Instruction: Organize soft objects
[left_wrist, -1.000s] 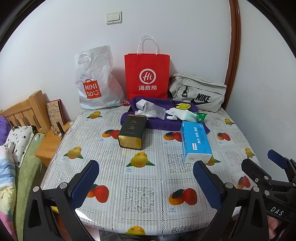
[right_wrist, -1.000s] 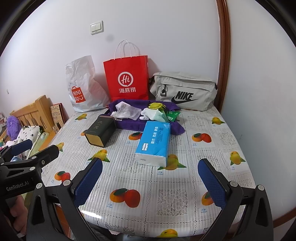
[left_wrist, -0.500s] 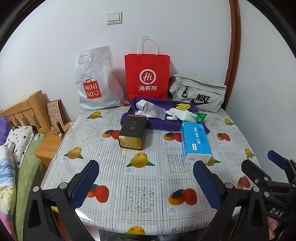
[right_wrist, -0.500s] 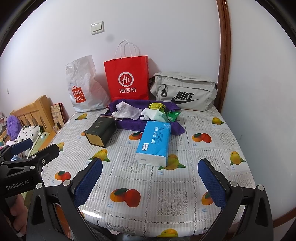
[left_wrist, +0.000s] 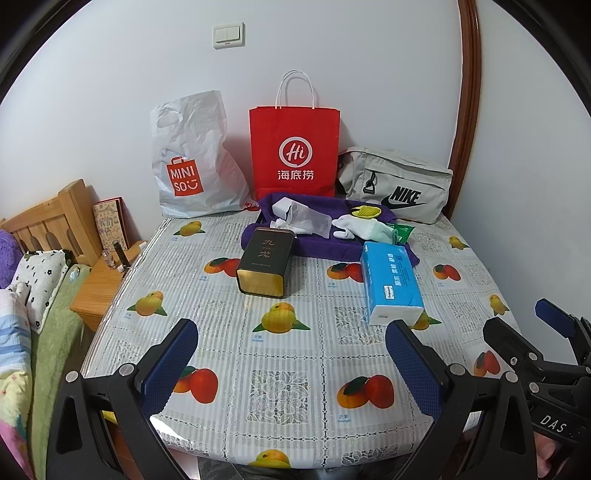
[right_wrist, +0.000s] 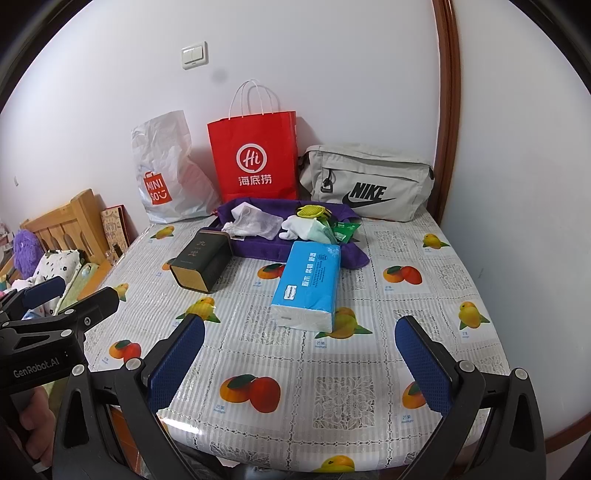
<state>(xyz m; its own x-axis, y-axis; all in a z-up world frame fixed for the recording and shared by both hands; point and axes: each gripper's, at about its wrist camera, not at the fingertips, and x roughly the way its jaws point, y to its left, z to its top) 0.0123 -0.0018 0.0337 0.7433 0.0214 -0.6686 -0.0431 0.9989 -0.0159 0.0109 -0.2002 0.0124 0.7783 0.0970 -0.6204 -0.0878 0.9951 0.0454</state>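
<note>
A purple cloth (left_wrist: 325, 247) (right_wrist: 258, 245) lies at the back of the table with a white mesh pouch (left_wrist: 306, 219) (right_wrist: 256, 221), white and green socks (left_wrist: 364, 226) (right_wrist: 306, 227), a yellow item (left_wrist: 367, 211) and a green packet (left_wrist: 402, 232) on it. A blue tissue pack (left_wrist: 391, 282) (right_wrist: 308, 284) lies in front. My left gripper (left_wrist: 291, 365) and right gripper (right_wrist: 301, 363) are open and empty, low over the table's near edge.
A dark tea tin (left_wrist: 266, 262) (right_wrist: 203, 260) lies on its side left of centre. A Miniso plastic bag (left_wrist: 192, 158), a red paper bag (left_wrist: 295, 151) and a grey Nike bag (left_wrist: 399, 188) stand against the wall. A bed and nightstand (left_wrist: 96, 291) are at the left.
</note>
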